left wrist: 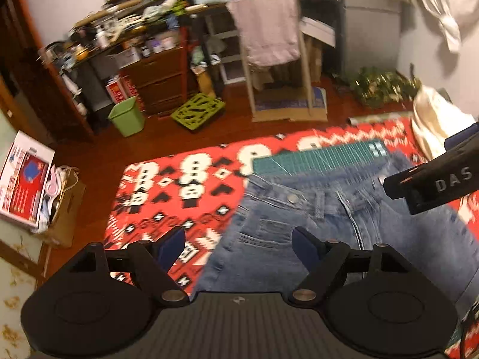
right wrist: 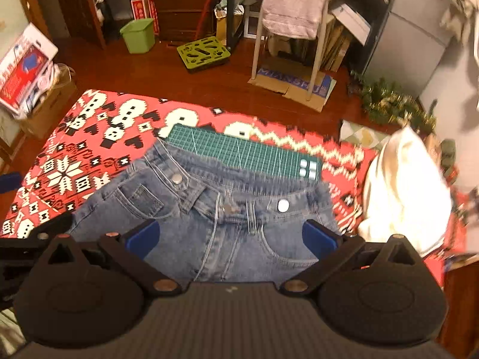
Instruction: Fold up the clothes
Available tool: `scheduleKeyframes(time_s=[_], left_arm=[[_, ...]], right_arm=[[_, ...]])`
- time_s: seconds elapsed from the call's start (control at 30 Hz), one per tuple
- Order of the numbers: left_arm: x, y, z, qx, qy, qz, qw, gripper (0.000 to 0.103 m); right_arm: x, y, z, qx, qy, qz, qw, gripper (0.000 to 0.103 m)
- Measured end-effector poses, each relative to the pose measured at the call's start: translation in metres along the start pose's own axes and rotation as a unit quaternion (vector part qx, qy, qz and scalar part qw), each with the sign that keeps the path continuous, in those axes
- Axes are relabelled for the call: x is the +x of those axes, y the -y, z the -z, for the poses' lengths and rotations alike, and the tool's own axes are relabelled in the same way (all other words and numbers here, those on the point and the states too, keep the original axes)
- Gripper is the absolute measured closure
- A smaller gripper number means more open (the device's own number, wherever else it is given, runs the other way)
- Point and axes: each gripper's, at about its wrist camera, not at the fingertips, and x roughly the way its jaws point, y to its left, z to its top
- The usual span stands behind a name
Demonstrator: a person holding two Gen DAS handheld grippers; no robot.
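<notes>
The jeans lie front side up on the red patterned blanket, waistband toward twelve o'clock and overlapping the near edge of a green cutting mat; the legs run down toward six o'clock, out of sight beneath the cameras. The fly stands open, with the left waistband flap turned out at about eleven o'clock of the zip. Both tools hover above the cloth: the left gripper has its fingers spread wide and holds nothing, poised over the hip edge of the jeans where denim meets blanket; the right gripper is likewise wide open and empty, above the front pockets. A cream garment is heaped at three o'clock, clear of the jeans. Denim like this is likely fairly heavy and stiffish for cloth, limp enough to sag but holding a crease well, and not slippery, so it should not slide from padded fingers. The doubled waistband and side seams look like the soundest grips; a pinch at each hip corner, at nine and three o'clock, would probably let the halves be brought together along the fly.
</notes>
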Motion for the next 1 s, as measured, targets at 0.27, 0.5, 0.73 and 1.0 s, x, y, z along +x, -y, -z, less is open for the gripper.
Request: scheduleKeyframes(time_s=[0.27,0.5,0.73,1.0], left_arm=[[0.016,-0.061,0.034,-0.088,-0.068,0.011,0.9938,0.024],[0.055,-0.111,0.094,-0.204,-0.172,-0.036,0.963,0.057],[0.09,-0.147,0.124,-0.259,-0.211,-0.036,0.9417,0.081],[0.109,-0.149,0.123,-0.229,-0.222,0.02,0.9476,0.088]], right_arm=[[0.01,-0.067,-0.043,-0.045,-0.01,-0.03,0.998,0.001],[0.066,-0.102,-0.055,-0.116,-0.007,-0.065,0.991,0.017],[0.116,-0.122,-0.071,-0.15,-0.032,-0.088,0.984,0.044],[0.154,-0.131,-0.084,-0.134,-0.068,-0.102,0.983,0.047]])
